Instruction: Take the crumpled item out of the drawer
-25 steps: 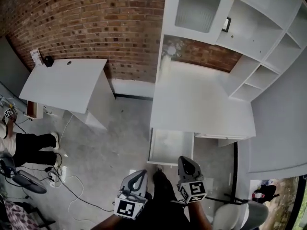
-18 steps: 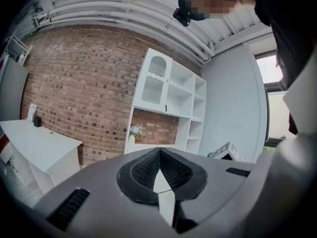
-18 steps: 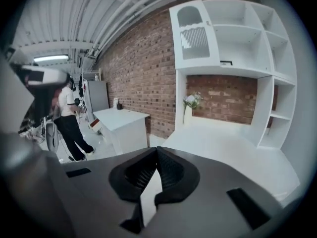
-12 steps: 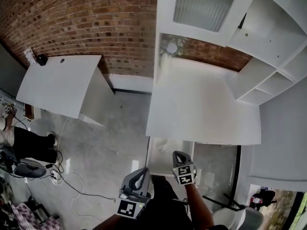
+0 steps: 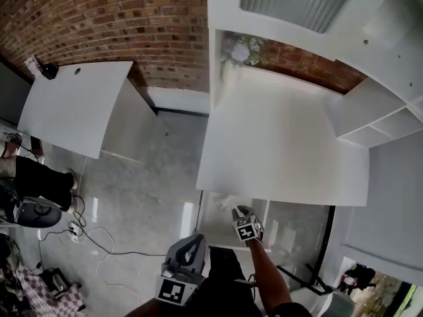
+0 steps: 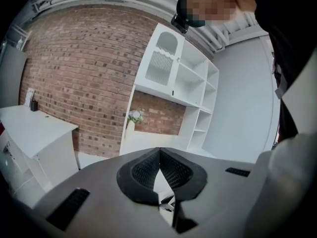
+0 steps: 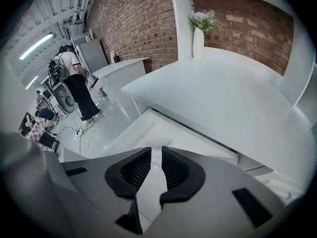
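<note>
White drawer (image 5: 215, 222) open beneath right fingers. Since a second ago: right gripper (image 5: 238, 211) gone from beside left gripper (image 5: 190, 244) down to drawer mouth; left gripper hangs back near body. Count: two grippers, one drawer, one pale crumpled item (image 5: 223, 200), one vase (image 7: 198, 41) on worktop (image 5: 284, 144). Right fingers slightly apart, just been opening, nothing between them, drawer floor beyond. Crumpled item just ahead of right fingers, at drawer's back under worktop edge, not gripped. Left fingers together, empty.
</note>
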Demonstrator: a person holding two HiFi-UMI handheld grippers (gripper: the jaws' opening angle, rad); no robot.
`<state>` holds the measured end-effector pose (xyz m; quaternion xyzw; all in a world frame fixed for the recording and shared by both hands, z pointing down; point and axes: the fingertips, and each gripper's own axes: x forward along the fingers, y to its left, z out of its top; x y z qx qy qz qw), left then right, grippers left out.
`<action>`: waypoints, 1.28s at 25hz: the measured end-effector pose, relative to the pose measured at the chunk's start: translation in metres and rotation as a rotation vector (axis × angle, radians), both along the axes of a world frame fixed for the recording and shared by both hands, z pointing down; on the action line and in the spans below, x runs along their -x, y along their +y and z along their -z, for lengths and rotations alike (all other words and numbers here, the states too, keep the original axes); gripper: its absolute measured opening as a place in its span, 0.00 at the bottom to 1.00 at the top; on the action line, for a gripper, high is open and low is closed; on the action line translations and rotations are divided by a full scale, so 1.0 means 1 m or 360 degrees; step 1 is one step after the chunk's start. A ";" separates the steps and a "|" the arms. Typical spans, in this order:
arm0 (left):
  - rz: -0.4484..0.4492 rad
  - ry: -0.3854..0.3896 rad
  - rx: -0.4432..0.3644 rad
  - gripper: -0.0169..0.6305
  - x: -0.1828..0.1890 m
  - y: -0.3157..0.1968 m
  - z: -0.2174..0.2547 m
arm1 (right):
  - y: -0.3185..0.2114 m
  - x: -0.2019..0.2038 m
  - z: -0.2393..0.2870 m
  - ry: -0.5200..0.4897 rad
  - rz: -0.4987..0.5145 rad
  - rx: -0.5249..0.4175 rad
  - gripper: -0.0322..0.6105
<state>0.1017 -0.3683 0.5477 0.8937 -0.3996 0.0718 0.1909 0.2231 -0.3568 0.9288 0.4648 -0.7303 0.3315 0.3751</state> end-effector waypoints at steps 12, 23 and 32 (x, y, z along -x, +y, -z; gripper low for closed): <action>0.0048 -0.0057 0.0114 0.06 -0.018 -0.026 -0.044 | 0.006 -0.017 -0.123 0.0025 -0.0058 0.0311 0.32; 0.0128 -0.0136 0.0180 0.06 -0.003 -0.026 -0.073 | 0.009 -0.017 -0.173 0.0029 -0.0098 0.0431 0.31; 0.0132 -0.0120 0.0182 0.06 0.007 -0.007 -0.073 | 0.017 -0.012 -0.168 0.0054 -0.0140 0.0448 0.16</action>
